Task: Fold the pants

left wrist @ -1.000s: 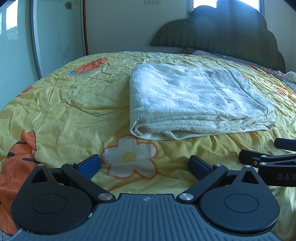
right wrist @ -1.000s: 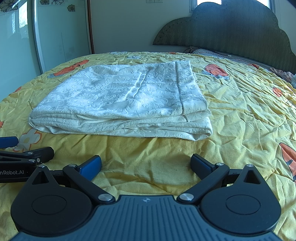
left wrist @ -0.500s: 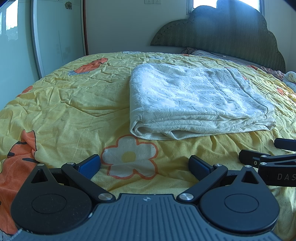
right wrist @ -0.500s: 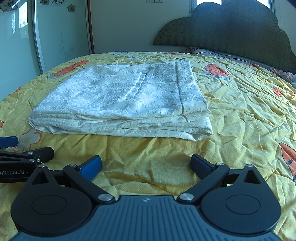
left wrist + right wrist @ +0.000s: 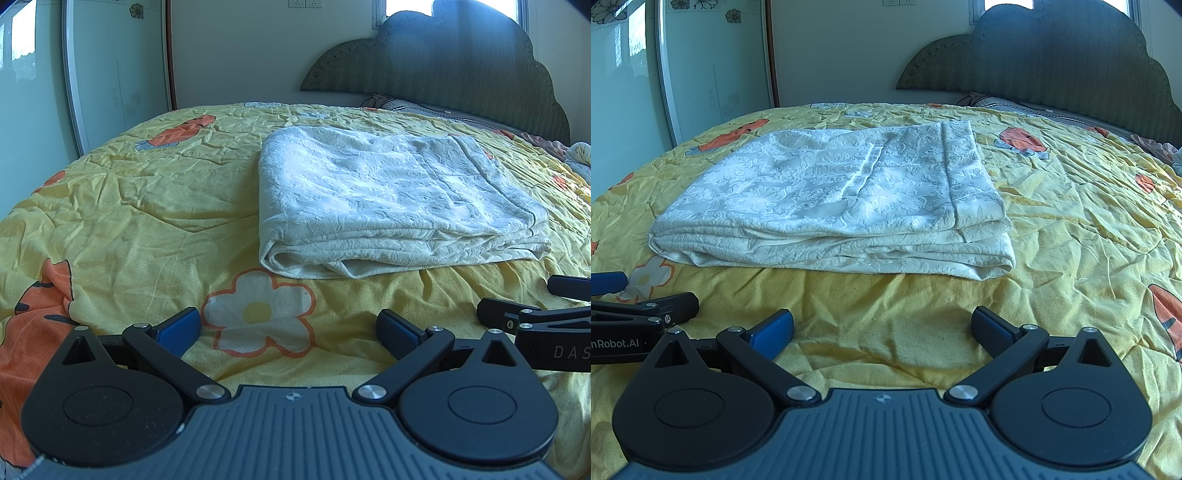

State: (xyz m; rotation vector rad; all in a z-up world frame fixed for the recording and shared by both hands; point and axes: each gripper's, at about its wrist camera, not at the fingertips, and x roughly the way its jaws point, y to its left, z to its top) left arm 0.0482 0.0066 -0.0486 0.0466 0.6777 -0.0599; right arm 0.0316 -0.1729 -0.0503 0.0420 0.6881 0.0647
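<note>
White patterned pants (image 5: 388, 199) lie folded into a flat stack of several layers on the yellow bedspread (image 5: 129, 206). In the right wrist view the same pants (image 5: 834, 199) fill the middle, waistband edge to the right. My left gripper (image 5: 290, 326) rests low on the bedspread in front of the stack, open, nothing between its blue-padded fingers. My right gripper (image 5: 882, 326) is likewise open and empty, short of the stack's near edge. Each gripper shows at the edge of the other's view: the right one (image 5: 532, 299) and the left one (image 5: 642, 291).
The bedspread (image 5: 1071, 229) carries orange and white flower prints. A dark scalloped headboard (image 5: 461, 70) stands at the far end with pillows (image 5: 413, 105) below it. A mirrored wardrobe door (image 5: 110, 66) lines the left side. More cloth (image 5: 580, 153) lies at the far right.
</note>
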